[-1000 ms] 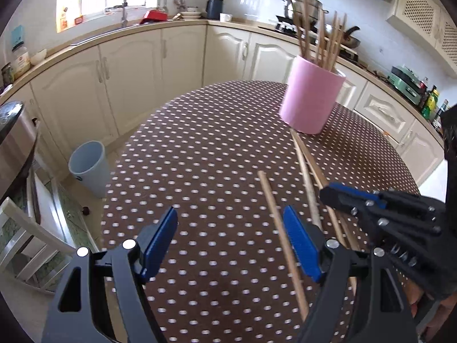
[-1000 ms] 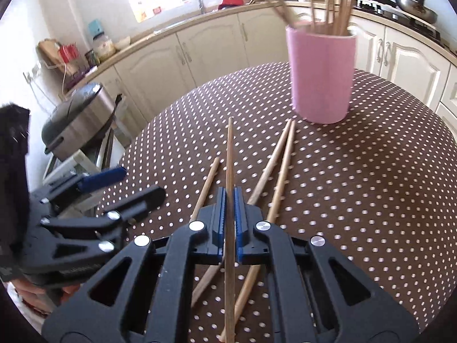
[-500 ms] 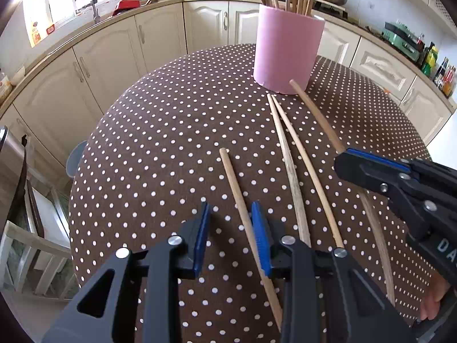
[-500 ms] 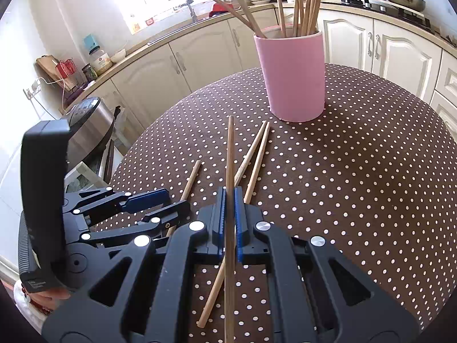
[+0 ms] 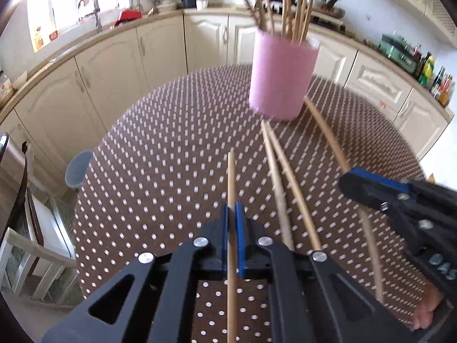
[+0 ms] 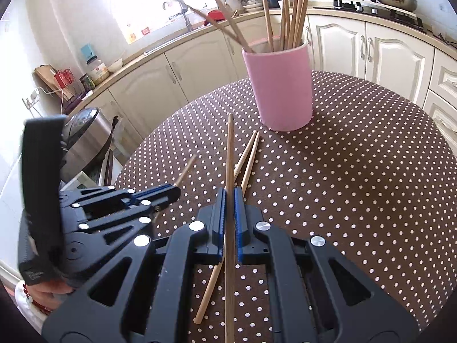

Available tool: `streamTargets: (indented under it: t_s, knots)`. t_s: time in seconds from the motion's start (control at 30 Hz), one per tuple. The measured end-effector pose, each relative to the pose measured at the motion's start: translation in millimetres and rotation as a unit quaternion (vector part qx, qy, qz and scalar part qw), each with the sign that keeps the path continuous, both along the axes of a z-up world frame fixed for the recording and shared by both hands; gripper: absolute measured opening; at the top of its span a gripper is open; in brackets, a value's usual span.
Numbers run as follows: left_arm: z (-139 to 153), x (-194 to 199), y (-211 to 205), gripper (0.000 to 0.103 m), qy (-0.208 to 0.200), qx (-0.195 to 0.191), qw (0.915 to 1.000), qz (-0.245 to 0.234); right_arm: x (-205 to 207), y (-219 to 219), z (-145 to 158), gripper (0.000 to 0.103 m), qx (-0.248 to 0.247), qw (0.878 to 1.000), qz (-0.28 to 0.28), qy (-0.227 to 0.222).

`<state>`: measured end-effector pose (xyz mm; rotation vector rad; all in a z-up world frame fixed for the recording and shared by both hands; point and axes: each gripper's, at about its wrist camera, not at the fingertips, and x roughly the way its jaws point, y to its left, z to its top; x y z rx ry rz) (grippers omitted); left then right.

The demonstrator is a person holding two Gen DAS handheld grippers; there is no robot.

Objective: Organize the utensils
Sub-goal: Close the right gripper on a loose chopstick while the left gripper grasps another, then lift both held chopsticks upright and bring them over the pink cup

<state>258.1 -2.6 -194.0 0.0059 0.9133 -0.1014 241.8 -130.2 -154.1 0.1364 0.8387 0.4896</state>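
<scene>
Since a second ago the left gripper [image 5: 232, 214] has slid over the chopstick that lay loose ahead of it, and its jaws, wide apart then, have just been closing; they now pinch that left chopstick [image 5: 232, 183] between the blue pads, its far end pointing out over the table [image 5: 148, 171]. Beside it, the right gripper [image 6: 229, 200] holds as before, jaws clamped on its own chopstick [image 6: 229, 154], which runs straight forward between the pads toward the pink holder [image 6: 281, 85]. That holder stands upright on the brown polka-dot cloth, closer in both views than it was, already filled with a bunch of chopsticks [image 6: 294, 11] leaning out of its mouth. Two loose chopsticks [image 6: 250, 154] lie side by side on the table between the grippers and the holder, their far tips near its base. Fingers of the person's hand [image 6: 42, 291] show behind the left gripper's handle in the right wrist view.
</scene>
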Motion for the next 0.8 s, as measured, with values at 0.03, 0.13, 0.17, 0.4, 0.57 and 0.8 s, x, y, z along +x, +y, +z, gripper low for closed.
streamTargets:
  t_s: [0.03,0.13,0.17,0.4,0.57,0.8]
  knots:
    - [9.0,-1.9,0.1,0.006,-0.011,-0.008,0.9999,-0.003,-1.0,-2.1,3.0,0.006,0.002,1.0,-0.002,-0.003]
    - [34.2,-7.3,2.8,0.006,-0.04,-0.029,0.9987,-0.01,-4.4,-8.3,12.6,0.007,0.011,1.0,-0.005,-0.011]
    - [40.7,-10.0,3.1,0.006,-0.048,-0.033,0.9982,-0.01,-6.0,-10.0,16.8,0.007,0.012,1.0,-0.006,-0.016]
    - [81.7,-27.2,7.6,0.006,-0.102,-0.079,0.9916,-0.019,-18.5,-16.1,48.2,0.007,0.022,0.999,-0.011,-0.047]
    - [99.7,-48.1,7.3,0.006,-0.145,-0.107,0.9835,-0.019,-28.9,-17.8,69.7,0.007,0.025,0.997,-0.014,-0.069]
    - [109.8,-65.2,8.3,0.006,-0.164,-0.115,0.9793,-0.026,-41.0,-19.0,84.4,0.007,0.027,0.996,-0.015,-0.088]
